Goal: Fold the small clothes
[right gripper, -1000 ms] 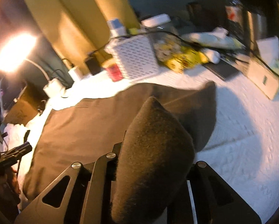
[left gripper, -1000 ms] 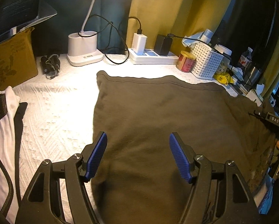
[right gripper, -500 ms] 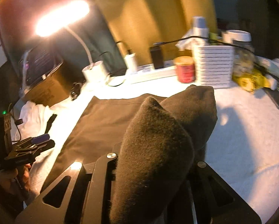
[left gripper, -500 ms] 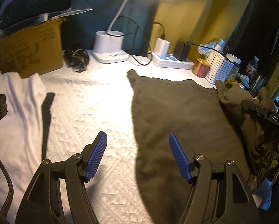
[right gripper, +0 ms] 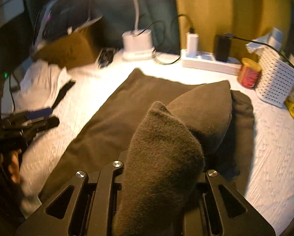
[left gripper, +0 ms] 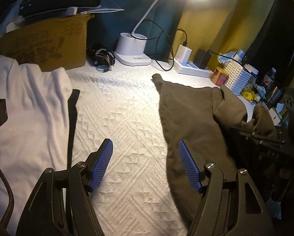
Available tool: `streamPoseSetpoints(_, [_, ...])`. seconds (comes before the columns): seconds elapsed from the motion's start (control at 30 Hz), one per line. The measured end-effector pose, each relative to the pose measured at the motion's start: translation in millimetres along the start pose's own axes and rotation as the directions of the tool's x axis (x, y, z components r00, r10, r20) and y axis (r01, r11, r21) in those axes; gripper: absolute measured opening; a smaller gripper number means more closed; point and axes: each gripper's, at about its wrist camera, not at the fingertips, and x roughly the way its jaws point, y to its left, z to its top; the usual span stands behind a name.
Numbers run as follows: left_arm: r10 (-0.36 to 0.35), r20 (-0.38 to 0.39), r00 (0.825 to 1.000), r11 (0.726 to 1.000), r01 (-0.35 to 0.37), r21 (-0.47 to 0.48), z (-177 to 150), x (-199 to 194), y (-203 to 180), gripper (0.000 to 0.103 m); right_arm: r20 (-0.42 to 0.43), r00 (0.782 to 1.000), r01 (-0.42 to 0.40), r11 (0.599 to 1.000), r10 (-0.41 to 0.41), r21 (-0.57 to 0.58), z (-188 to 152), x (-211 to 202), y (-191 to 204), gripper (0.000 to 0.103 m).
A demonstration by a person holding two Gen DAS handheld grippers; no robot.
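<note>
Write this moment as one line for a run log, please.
step: folding brown garment | right gripper: shut on garment's edge, lifted over the rest | left gripper: open, empty, above the white cover

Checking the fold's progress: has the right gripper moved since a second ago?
Yes. The right gripper, shut on the olive garment, carried its edge leftward, from the white basket toward the lamp base.

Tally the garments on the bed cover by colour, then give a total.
Olive-brown garment, one edge pinched in the right gripper and lifted over the rest: 1
White garment, beside the cardboard box: 1
Total: 2
</note>
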Motion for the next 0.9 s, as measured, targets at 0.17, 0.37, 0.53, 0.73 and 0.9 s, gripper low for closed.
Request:
streamPoseSetpoints(0.17, [0.005,-0.001,1.0,1.0,-0.005,0.002,-5.4,-5.3,2.0,0.069,-0.075,0.996,-0.062,0.994,0.056,-0.09,-10.7,6.3,33.9,0.044])
streamPoseSetpoints(0.37, [0.027,0.009,1.0,0.999,-0.027,0.018,-7.6,-13.7,2.6,0.069,-0.138,0.978,-0.183,0.964,0.158,-0.191,-33.2,-4.8,77.9,0.066])
streamPoseSetpoints(0.53, [0.048,0.018,0.999,0.998,-0.049,0.04,-7.4,-20.2,-1.6,0.069,-0.12,0.971,-0.228,0.946,0.205,-0.23,-49.6,-26.3,94.6,0.071])
streamPoseSetpoints(0.73, [0.067,0.035,0.997,0.995,-0.069,0.073,0.9,-25.8,-16.0,0.069,-0.048,0.974,-0.228,0.952,0.222,-0.205,-58.3,-58.7,77.4,0.071])
streamPoseSetpoints(0.9, [0.043,0.051,0.998,0.989,-0.049,0.137,15.8,-24.6,-46.7,0.069,0.019,0.985,-0.167,0.976,0.171,-0.142,-57.1,-75.2,40.8,0.071])
